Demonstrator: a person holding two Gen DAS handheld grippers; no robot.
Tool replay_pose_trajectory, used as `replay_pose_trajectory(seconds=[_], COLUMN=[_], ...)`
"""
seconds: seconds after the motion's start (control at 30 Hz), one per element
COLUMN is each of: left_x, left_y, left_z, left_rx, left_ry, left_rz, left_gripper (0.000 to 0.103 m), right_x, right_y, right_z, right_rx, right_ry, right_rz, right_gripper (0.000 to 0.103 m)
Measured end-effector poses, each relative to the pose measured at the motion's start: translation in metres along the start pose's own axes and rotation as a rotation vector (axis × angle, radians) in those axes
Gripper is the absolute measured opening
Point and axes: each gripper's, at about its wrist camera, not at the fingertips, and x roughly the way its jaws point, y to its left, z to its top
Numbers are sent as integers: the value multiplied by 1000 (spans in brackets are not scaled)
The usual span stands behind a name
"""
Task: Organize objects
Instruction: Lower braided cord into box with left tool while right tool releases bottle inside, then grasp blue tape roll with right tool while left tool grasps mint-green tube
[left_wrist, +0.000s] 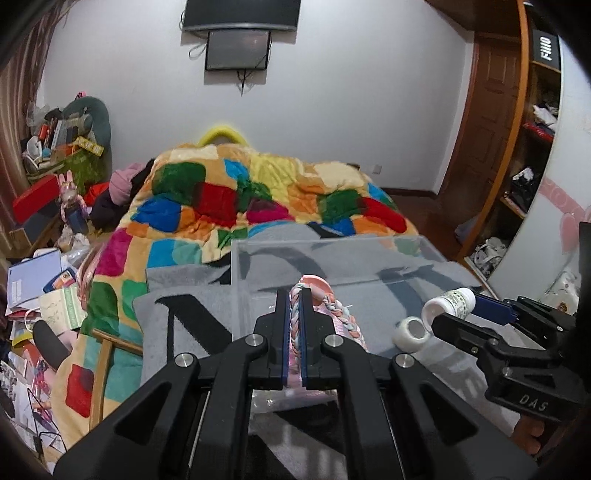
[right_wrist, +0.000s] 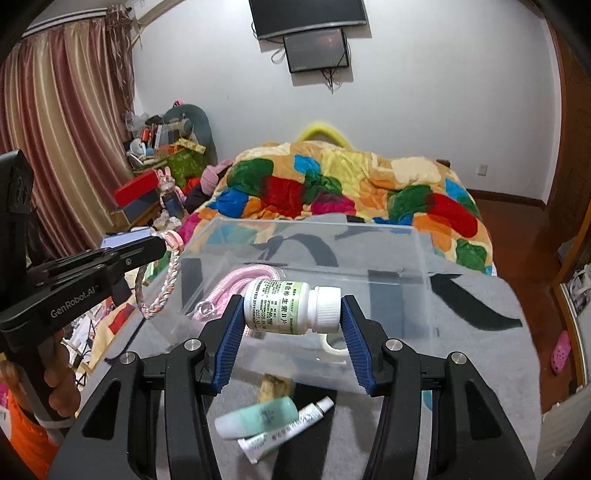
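One bottle (right_wrist: 291, 308) — one box (right_wrist: 310, 236) — two tubes (right_wrist: 258, 419) — two cords (right_wrist: 157, 291).

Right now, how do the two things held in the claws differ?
The left claw holds a braided cord, soft and pastel; the right claw holds a pill bottle, rigid, white, with a green label. The cord hangs down in a loop; the bottle lies sideways, clamped base to cap. The left claw is nearly shut on the thin cord; the right stands wide around the bottle. Both are held near the clear box.
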Motion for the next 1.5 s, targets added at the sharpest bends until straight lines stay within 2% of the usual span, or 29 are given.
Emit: replay_pose_trajectory(seconds=[0.3, 0.37, 0.5, 0.57, 0.77, 0.93, 1.07, 1.27, 1.5], left_x=[32, 32, 26, 19, -8, -28, -35, -25, 2], left_y=[-2, -4, -8, -11, -21, -31, -37, -48, -61], left_z=[-10, -13, -15, -14, -13, -18, -25, -47, -78], left_rx=[21, 32, 42, 47, 67, 90, 104, 116, 128], left_ry=[91, 97, 96, 85, 35, 7, 4, 68, 182], left_rz=[2, 3, -13, -17, -41, -60, -73, -101, -135], left_gripper=[3, 7, 11, 13, 29, 47, 56, 58, 58], right_x=[41, 44, 39, 33, 6, -19, -36, -47, -33], right_y=[9, 11, 9, 8, 5, -6, -17, -40, -78], right_z=[0, -2, -2, -3, -7, -12, -20, -38, -64], right_rx=[-39, -40, -42, -49, -71, -73, -68, -51, 13], right_ry=[97, 107, 107, 100, 56, 29, 19, 32, 113], right_rz=[-9, -2, 5, 11, 3, -3, -20, -69, -139], right_gripper=[49, 49, 59, 59, 60, 60, 60, 61, 62])
